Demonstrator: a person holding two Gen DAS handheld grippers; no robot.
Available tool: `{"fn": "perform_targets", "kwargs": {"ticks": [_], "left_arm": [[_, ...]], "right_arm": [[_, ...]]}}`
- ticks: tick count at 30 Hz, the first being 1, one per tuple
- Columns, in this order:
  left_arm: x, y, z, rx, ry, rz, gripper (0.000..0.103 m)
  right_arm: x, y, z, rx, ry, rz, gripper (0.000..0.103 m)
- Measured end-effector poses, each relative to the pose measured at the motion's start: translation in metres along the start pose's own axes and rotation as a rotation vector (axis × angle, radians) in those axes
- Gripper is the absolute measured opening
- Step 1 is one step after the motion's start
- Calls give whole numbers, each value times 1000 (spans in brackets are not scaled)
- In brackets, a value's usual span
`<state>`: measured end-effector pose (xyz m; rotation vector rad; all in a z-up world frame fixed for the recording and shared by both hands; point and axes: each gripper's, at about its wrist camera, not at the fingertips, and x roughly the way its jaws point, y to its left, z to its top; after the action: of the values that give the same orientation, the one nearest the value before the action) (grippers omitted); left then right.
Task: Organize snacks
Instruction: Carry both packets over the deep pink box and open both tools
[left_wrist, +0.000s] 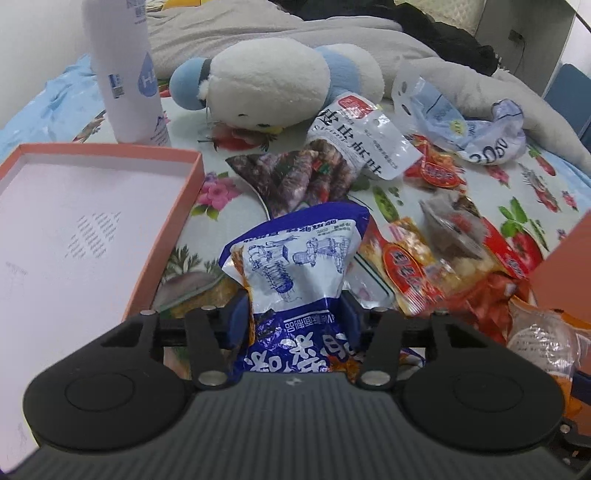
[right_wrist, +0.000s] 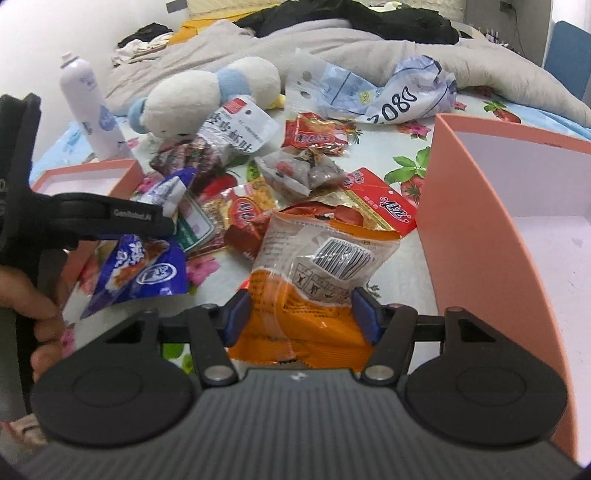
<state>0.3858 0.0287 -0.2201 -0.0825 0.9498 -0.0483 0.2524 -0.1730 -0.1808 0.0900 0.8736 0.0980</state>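
My left gripper (left_wrist: 293, 317) is shut on a blue and white snack bag (left_wrist: 295, 266), held above the flowered cloth. That bag also shows in the right wrist view (right_wrist: 144, 269), under the left gripper's body. My right gripper (right_wrist: 301, 314) is shut on an orange snack packet (right_wrist: 317, 273) with a barcode. A pile of snack packets (right_wrist: 288, 173) lies in the middle. A pink box lid (left_wrist: 74, 229) lies at the left. A taller pink box (right_wrist: 491, 229) stands at the right, its wall beside the orange packet.
A white spray bottle (left_wrist: 122, 74) stands behind the lid. A white and blue plush toy (left_wrist: 266, 85) lies behind the snacks. Crumpled plastic bags (right_wrist: 388, 92) and a grey blanket (right_wrist: 369, 44) lie further back.
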Motion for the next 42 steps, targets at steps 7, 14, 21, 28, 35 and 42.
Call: {"fn": "perform_targets", "kwargs": {"ticks": [7, 14, 21, 28, 35, 42], "left_arm": [[-59, -2, -27, -14, -9, -25, 57], [-135, -7, -58, -17, -49, -64, 57], [-208, -15, -82, 4, -118, -120, 57], [-265, -23, -108, -17, -161, -190, 57], [-311, -42, -138, 13, -187, -220, 57], [-338, -69, -160, 60, -195, -278, 57]], "right_arm": [[-45, 1, -12, -4, -27, 26, 62], [-103, 1, -29, 1, -85, 36, 62], [-160, 3, -48, 14, -159, 39, 62], [-203, 4, -67, 11, -215, 35, 62], [-237, -6, -84, 28, -246, 18, 62], [-262, -18, -100, 48, -259, -17, 62]]}}
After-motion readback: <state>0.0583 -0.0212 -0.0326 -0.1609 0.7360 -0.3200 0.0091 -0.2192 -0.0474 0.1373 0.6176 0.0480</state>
